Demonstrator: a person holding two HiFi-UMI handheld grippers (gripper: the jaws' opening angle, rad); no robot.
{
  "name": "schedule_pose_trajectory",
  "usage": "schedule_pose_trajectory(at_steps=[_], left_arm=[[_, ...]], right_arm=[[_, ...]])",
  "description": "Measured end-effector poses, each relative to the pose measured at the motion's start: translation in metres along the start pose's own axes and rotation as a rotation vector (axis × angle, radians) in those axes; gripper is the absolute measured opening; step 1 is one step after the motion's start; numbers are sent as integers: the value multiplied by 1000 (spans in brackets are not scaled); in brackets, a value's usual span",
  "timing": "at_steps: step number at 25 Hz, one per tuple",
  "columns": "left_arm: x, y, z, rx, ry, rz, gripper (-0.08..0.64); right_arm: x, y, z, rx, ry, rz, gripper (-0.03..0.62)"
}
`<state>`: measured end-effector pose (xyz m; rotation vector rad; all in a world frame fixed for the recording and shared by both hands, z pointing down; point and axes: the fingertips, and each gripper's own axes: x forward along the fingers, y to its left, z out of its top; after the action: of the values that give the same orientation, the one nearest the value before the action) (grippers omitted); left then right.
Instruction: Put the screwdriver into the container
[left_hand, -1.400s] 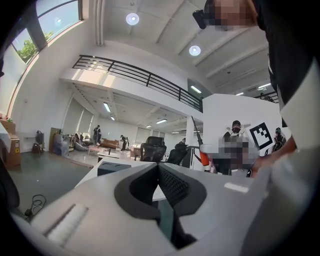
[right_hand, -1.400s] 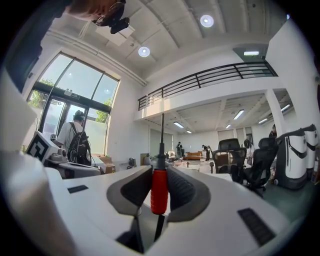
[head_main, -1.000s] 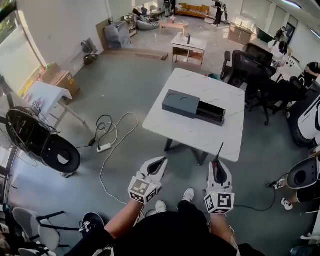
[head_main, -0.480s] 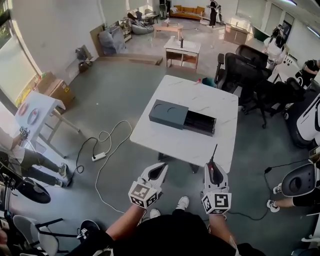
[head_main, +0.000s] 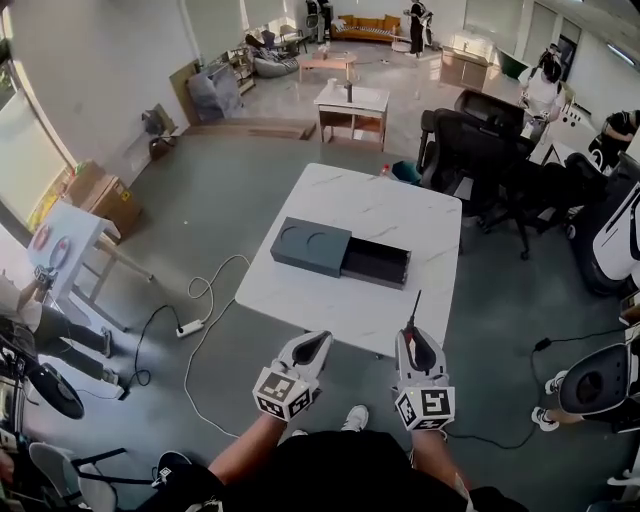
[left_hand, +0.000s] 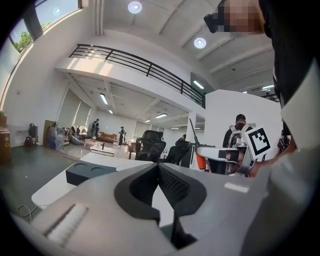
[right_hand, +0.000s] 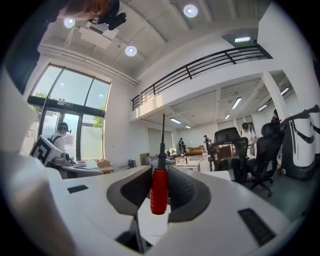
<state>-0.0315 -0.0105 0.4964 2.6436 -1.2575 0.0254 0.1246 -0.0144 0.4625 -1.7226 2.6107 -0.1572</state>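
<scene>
Screwdriver (right_hand: 159, 192) clamped in right claw (head_main: 413, 338); left claw (head_main: 317, 343) closed, seemingly empty; table (head_main: 320, 310) edge just ahead

Two grippers are counted, the left gripper (head_main: 316, 345) and the right gripper (head_main: 412, 338); one screwdriver (right_hand: 159, 190), one container (head_main: 340, 255), one table (head_main: 400, 215).

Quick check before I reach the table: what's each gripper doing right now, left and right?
Left gripper: closed, nothing between its jaws.
Right gripper: closed on the screwdriver, gripping its red handle.
</scene>
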Motion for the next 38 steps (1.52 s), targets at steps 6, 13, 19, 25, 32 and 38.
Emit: schedule_pose_trajectory(at_steps=[6,13,19,25,32,38], left_arm=[[28,-14,-1,-6,5,-2,8],[48,4,-4,-18,20,12,8],[82,31,7,-21,9,-24,8],[119,69,20,-18,19,-69,8],[156,115,30,-15,37,-119,8],[172,145,32,-15,54,-168,8]], right_arm=[[8,-29,-2,17,4,10,94],[26,-43,-8,22,15,23,94],[61,-53,-5,13,20,-1,94],[108,-56,2,-12,45,-12,94],[156,-67,-5,0,86,-69,94],[186,-69,-30,-45,177,-87,94]])
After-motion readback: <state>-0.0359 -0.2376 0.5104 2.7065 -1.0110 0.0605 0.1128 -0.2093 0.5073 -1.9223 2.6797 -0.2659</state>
